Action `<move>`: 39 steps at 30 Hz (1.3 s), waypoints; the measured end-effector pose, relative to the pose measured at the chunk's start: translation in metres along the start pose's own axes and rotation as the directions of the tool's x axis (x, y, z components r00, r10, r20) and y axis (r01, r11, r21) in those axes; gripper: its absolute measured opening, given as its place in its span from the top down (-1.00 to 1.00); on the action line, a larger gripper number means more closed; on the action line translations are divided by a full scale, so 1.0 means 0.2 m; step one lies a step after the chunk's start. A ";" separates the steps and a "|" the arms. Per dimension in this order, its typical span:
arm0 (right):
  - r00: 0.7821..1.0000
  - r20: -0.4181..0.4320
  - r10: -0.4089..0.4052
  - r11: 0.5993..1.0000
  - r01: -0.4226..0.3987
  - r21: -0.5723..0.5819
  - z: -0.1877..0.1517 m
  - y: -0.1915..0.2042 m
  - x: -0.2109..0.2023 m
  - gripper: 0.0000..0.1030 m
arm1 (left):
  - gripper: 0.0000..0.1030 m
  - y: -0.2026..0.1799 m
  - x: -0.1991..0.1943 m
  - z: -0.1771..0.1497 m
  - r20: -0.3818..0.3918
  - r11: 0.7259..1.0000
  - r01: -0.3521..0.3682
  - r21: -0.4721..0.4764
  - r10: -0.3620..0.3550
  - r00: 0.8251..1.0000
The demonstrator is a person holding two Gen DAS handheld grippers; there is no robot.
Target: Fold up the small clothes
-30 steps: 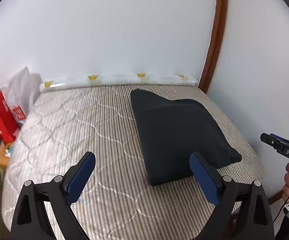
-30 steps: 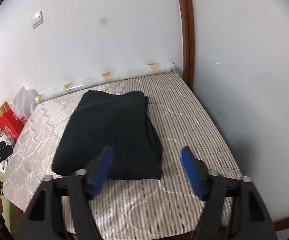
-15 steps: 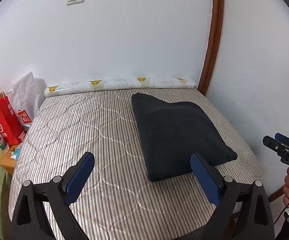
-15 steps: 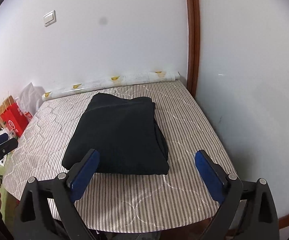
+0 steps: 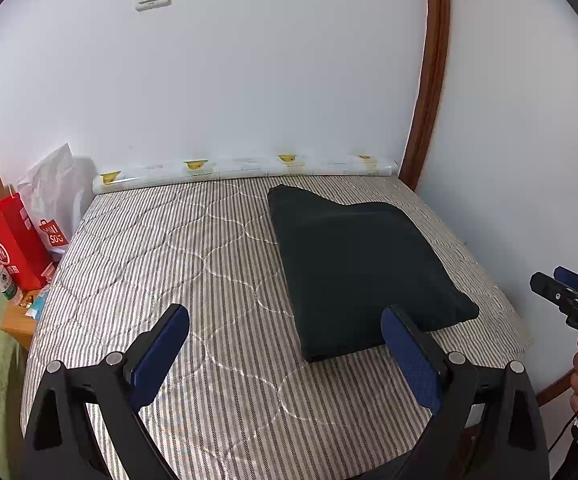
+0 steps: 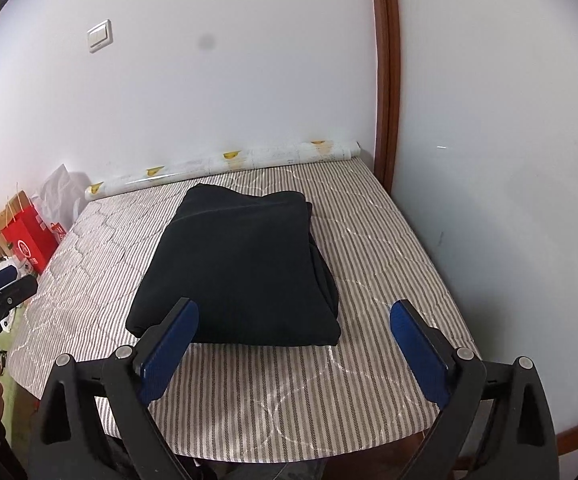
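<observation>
A dark folded garment (image 5: 361, 264) lies flat on the striped quilted mattress (image 5: 169, 256), toward its right side; it also shows in the right wrist view (image 6: 241, 268). My left gripper (image 5: 285, 344) is open and empty, held above the mattress's near edge, short of the garment. My right gripper (image 6: 293, 340) is open and empty, just in front of the garment's near edge. Each gripper shows at the other view's edge.
A rolled printed sheet (image 5: 245, 168) lies along the far wall. Red and white shopping bags (image 5: 13, 240) stand left of the mattress. A white wall (image 6: 509, 200) with a wooden frame (image 6: 387, 80) borders the right side.
Both grippers have drawn back and up from the garment, so more of the mattress and wall shows. The right gripper's jaws have opened wider. The garment has not moved.
</observation>
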State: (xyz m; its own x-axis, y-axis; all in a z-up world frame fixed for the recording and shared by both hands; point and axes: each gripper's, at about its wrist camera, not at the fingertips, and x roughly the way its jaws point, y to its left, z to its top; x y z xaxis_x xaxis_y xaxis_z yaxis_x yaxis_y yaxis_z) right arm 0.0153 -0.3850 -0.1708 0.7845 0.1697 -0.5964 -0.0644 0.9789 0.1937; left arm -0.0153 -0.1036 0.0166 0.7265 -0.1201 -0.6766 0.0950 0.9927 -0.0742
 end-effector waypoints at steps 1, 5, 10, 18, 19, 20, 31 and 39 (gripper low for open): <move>1.000 0.000 0.001 1.000 -0.001 -0.002 0.00 0.00 0.00 -0.86 | -0.89 0.00 0.00 0.00 -0.001 1.000 0.000 0.000 0.000 1.000; 1.000 -0.002 0.005 1.000 -0.005 -0.003 0.00 -0.01 0.00 -0.86 | -0.89 0.00 0.00 0.00 -0.004 1.000 -0.001 0.001 0.001 1.000; 1.000 0.000 0.009 1.000 -0.009 -0.007 -0.01 -0.01 -0.01 -0.86 | -0.89 0.01 0.01 -0.01 -0.012 1.000 0.001 -0.005 -0.001 1.000; 1.000 -0.001 0.014 1.000 -0.014 -0.004 -0.01 -0.02 -0.01 -0.86 | -0.89 0.01 0.01 -0.01 -0.009 1.000 -0.006 -0.001 0.006 1.000; 1.000 -0.002 0.015 1.000 -0.015 -0.004 -0.01 -0.02 -0.01 -0.86 | -0.89 0.01 0.01 -0.01 -0.010 1.000 -0.006 -0.001 0.006 1.000; 1.000 -0.002 0.015 1.000 -0.015 -0.004 -0.02 -0.02 -0.01 -0.86 | -0.89 0.00 0.01 -0.01 -0.011 1.000 -0.007 -0.003 0.007 1.000; 1.000 -0.005 0.017 1.000 -0.017 -0.007 -0.03 -0.03 -0.01 -0.86 | -0.89 0.00 0.00 -0.01 -0.015 1.000 0.001 0.002 -0.001 1.000; 1.000 -0.003 0.023 1.000 -0.023 -0.011 -0.03 -0.05 -0.01 -0.86 | -0.89 0.01 0.00 -0.01 -0.018 1.000 0.001 0.000 -0.001 1.000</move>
State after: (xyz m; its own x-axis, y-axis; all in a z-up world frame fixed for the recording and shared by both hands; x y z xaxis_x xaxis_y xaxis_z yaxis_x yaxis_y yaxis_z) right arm 0.0116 -0.3934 -0.1759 0.7808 0.1925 -0.5944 -0.0895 0.9760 0.1985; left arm -0.0162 -0.1022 0.0141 0.7141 -0.1204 -0.6896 0.0952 0.9927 -0.0748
